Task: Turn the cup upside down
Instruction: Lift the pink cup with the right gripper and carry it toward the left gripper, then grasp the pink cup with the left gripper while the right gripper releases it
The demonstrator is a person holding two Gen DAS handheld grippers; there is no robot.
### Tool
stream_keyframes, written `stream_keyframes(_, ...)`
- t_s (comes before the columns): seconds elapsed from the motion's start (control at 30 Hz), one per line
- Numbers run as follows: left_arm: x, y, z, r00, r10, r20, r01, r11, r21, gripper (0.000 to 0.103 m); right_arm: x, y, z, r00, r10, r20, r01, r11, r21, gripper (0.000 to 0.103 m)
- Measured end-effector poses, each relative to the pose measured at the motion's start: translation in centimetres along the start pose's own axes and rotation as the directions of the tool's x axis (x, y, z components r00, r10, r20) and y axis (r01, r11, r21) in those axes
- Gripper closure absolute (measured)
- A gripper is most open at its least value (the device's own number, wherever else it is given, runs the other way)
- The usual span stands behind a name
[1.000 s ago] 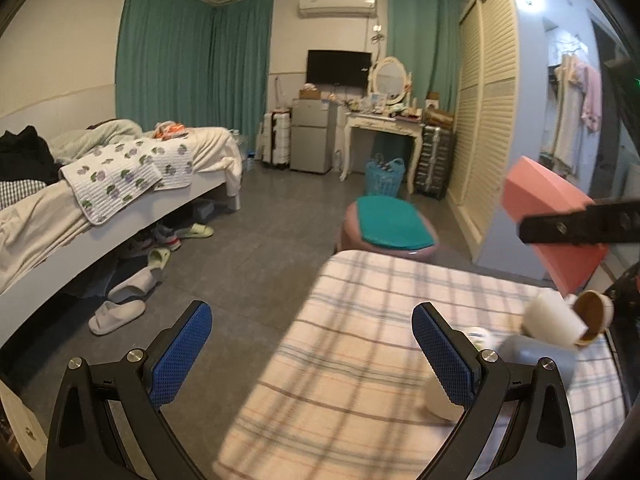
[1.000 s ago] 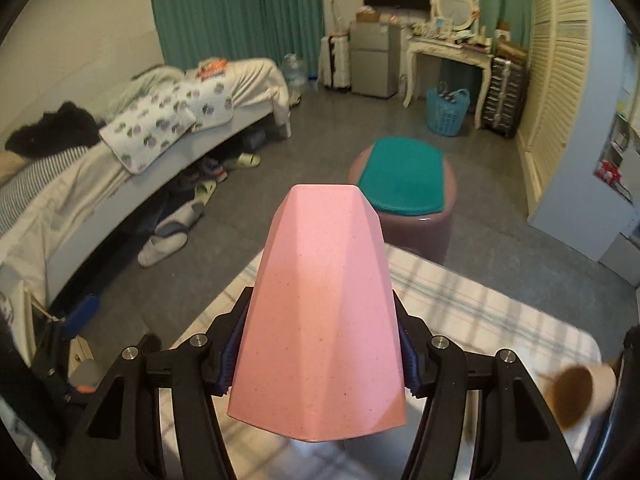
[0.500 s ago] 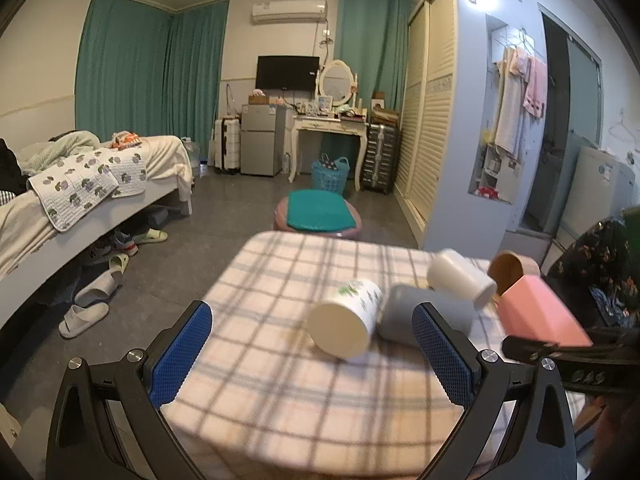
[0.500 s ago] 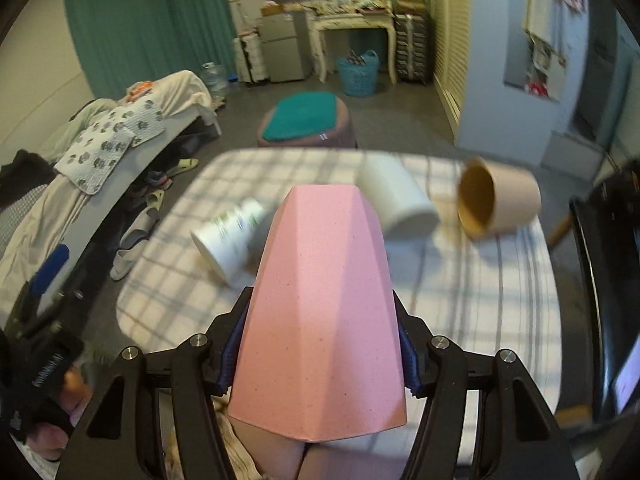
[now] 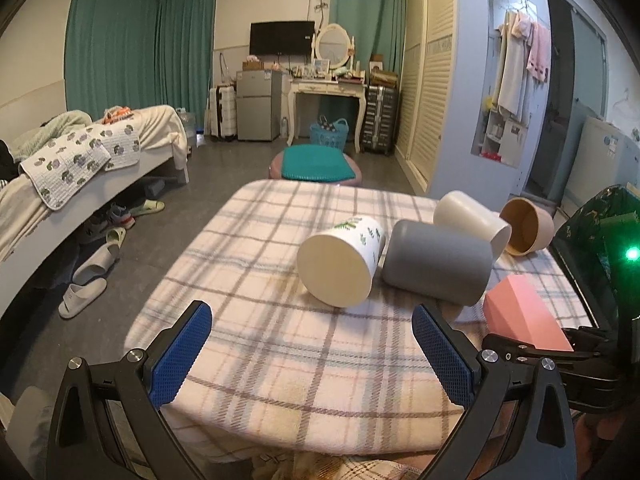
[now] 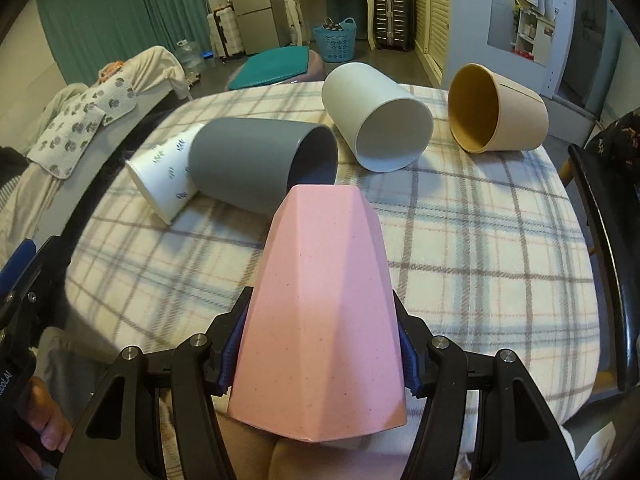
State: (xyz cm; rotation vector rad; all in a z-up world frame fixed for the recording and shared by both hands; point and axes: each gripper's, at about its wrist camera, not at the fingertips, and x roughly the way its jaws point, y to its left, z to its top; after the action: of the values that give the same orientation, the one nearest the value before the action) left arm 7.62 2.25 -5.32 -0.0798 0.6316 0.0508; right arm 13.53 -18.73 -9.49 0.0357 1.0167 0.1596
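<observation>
Right tongs [image 6: 316,356] clamp the pink cup [image 6: 320,320] at lower centre; left tongs [image 5: 312,352] gape apart above the bench [image 5: 280,340].

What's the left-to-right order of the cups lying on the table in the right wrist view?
White leaf-print cup → grey cup → plain white cup → tan cup. The pink cup is not lying there; the right tool holds it in front.

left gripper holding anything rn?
No, the left gripper is open with nothing between its blue pads; the pink cup is in the right gripper.
</observation>
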Motion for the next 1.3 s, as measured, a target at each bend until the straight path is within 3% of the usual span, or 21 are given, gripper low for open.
stream_keyframes(0.4, 1.0, -0.2, 0.0, 0.999, 0.005, -0.043, -0.004, 1.0, 0.022, 0.0, 0.4, 0.3, -0.4, 0.999, -0.049, 0.019, 0.05, 0.998, -0.044, 0.041)
stream_keyframes(0.6, 0.4, -1.1, 0.5, 0.999, 0.019, -0.043, -0.018, 0.999, 0.033, 0.0, -2.0, -0.3, -0.6, 0.995, -0.018, 0.094, 0.023, 0.998, -0.052, 0.022)
stream_keyframes(0.7, -0.3, -1.9, 1.0, 0.999, 0.022, -0.035, -0.02, 0.999, 0.044, 0.0, -3.5, -0.9, -0.7, 0.99, -0.023, 0.136, 0.031, 0.998, -0.059, 0.019)
stream_keyframes(1.0, -1.3, -7.3, 2.5, 0.999, 0.004, -0.045, 0.001, 0.993, 0.115, 0.0, -7.3, -4.5, -1.3, 0.961, -0.087, 0.263, 0.107, 0.992, -0.061, 0.011)
stream_keyframes(1.17, -0.5, -11.4, 3.4, 0.995, -0.017, -0.096, 0.033, 0.986, 0.162, 0.0, -8.9, -7.9, -1.7, 0.938, -0.128, 0.321, 0.145, 0.989, -0.031, 0.009)
stream_keyframes(1.3, 1.1, -14.1, 4.1, 0.983, -0.062, -0.171, 0.092, 0.981, 0.173, 0.0, -9.1, -11.0, -2.0, 0.934, -0.148, 0.325, 0.143, 0.989, 0.037, 0.009)
